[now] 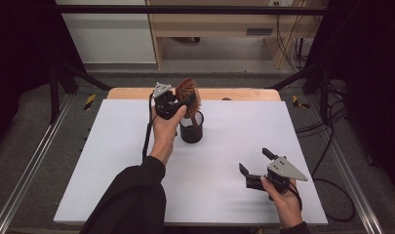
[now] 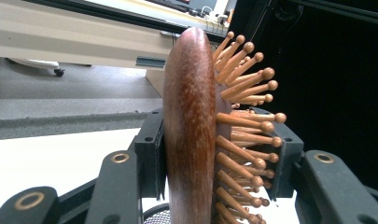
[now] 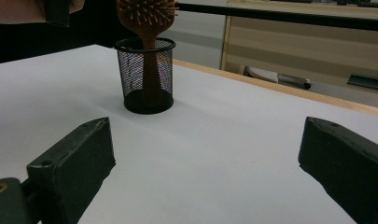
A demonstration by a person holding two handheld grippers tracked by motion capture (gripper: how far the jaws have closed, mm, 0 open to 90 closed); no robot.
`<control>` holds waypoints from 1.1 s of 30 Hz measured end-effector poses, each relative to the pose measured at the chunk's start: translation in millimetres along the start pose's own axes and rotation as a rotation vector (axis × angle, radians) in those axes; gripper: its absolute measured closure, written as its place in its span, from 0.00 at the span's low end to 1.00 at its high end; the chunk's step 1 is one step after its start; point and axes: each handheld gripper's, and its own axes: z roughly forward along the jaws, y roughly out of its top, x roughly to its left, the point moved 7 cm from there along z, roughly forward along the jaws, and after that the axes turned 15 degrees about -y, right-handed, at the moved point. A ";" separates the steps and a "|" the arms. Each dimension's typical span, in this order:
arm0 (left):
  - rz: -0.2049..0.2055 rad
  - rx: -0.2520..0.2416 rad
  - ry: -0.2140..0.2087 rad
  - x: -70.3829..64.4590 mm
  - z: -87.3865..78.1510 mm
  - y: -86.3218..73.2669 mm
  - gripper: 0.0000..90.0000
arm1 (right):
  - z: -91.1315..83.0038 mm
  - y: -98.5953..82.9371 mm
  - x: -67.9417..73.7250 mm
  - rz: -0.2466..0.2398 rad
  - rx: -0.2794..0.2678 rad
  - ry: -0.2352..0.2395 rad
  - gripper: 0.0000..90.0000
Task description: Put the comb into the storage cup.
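The left gripper (image 1: pixel 181 104) is over the far middle of the white bench (image 1: pixel 112 161), held up in the person's left hand (image 1: pixel 165 130). Its jaws are closed on the head of a wooden hairbrush (image 1: pixel 189 96). In the left gripper view the brush (image 2: pixel 191 130) stands upright and edge-on between the two black pads: one pad presses the smooth brown back, the other sits against the round-tipped wooden bristles (image 2: pixel 252 112), which point to the right of that view.

The brush's handle goes down into a black mesh cup (image 1: pixel 191 128) that stands on the bench just right of the left hand. In the right gripper view the handle (image 3: pixel 151 79) shows through the mesh of the cup (image 3: pixel 147 77), reaching down near the cup's floor, though I cannot tell whether it touches it.

The right gripper (image 1: pixel 255 168) is low at the near right of the bench, well apart from the cup, held in the right hand (image 1: pixel 285 197). Its jaws are spread wide with nothing between them, and they point toward the cup across bare white surface.
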 end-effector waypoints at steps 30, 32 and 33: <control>0.028 0.046 -0.008 27.1 -8.0 -2.1 0.46 | 2.0 -2.8 0.3 0.003 0.013 -0.001 0.04; 0.021 0.046 -0.001 30.4 -8.9 -2.6 0.45 | 2.5 -3.7 0.3 0.005 0.017 -0.004 0.04; 0.004 0.039 -0.006 32.2 -9.7 -2.5 0.45 | 2.7 -4.0 0.3 0.005 0.018 -0.004 0.04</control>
